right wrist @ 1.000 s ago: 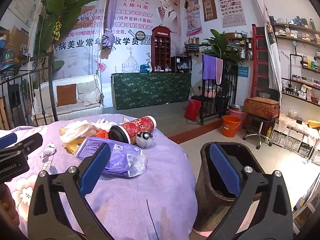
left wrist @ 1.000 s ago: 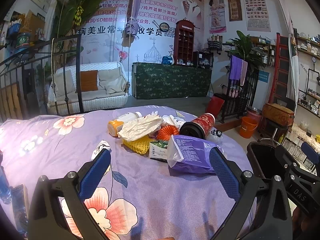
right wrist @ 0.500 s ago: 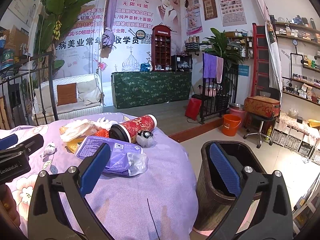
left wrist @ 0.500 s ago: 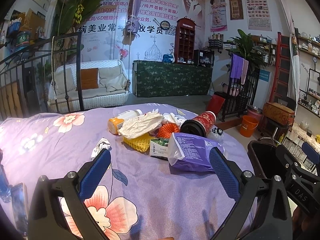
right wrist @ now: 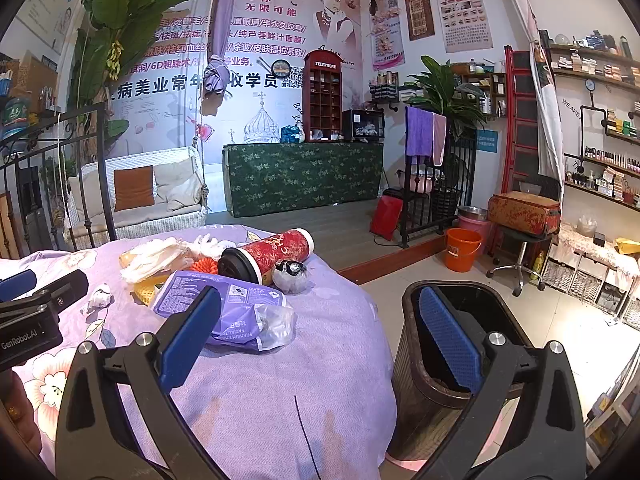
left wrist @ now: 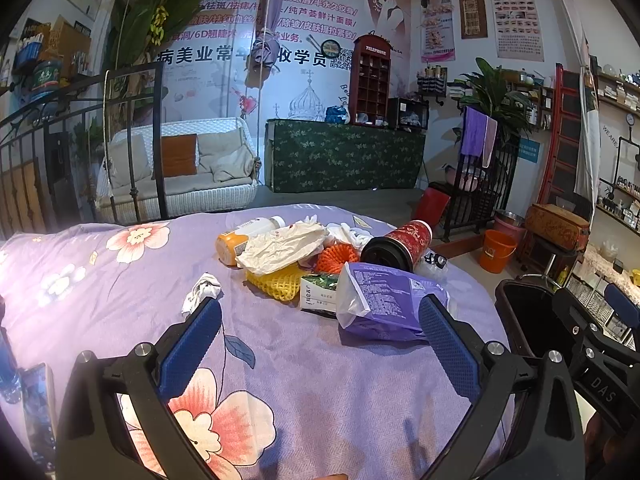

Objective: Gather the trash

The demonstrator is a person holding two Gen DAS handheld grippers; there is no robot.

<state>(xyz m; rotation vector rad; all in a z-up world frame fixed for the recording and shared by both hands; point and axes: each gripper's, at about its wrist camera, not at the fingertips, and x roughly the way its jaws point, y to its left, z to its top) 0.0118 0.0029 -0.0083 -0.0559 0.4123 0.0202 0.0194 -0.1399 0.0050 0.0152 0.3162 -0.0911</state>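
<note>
**Trash heaped on the purple bedspread, bin waiting empty-handed beside it**

Your trash sits in one pile on the flowered purple bedspread (left wrist: 304,376), just ahead of your left claw (left wrist: 320,344). Nearest to it, touching the inside of its right finger in the left wrist view, lies the purple tissue pack (left wrist: 384,304), crumpled and with a clear plastic end. Past that lies a red cylindrical canister (left wrist: 400,246) on its side, black lid towards you. What it holds cannot be told. To the left of the canister you have an orange mesh sleeve (left wrist: 336,258), a yellow foam net (left wrist: 276,284), a small green-and-white packet (left wrist: 318,300), a crumpled white wrapper (left wrist: 280,246) and an orange-capped white bottle (left wrist: 240,236) lying down. A white paper wad (left wrist: 202,290) rests apart, just beyond the left finger's tip.

Your left claw hangs spread wide over the cloth with nothing in it.

Your right claw (right wrist: 320,340) is likewise spread wide and empty. Its left finger overlaps the tissue pack in view; its right finger sits over the mouth of the dark waste bin (right wrist: 412,392), which stands on the floor just beside the bed edge. The part of the bin's inside that shows is dark and looks bare. A clear crumpled bag (right wrist: 290,276) lies next to the canister.
</note>
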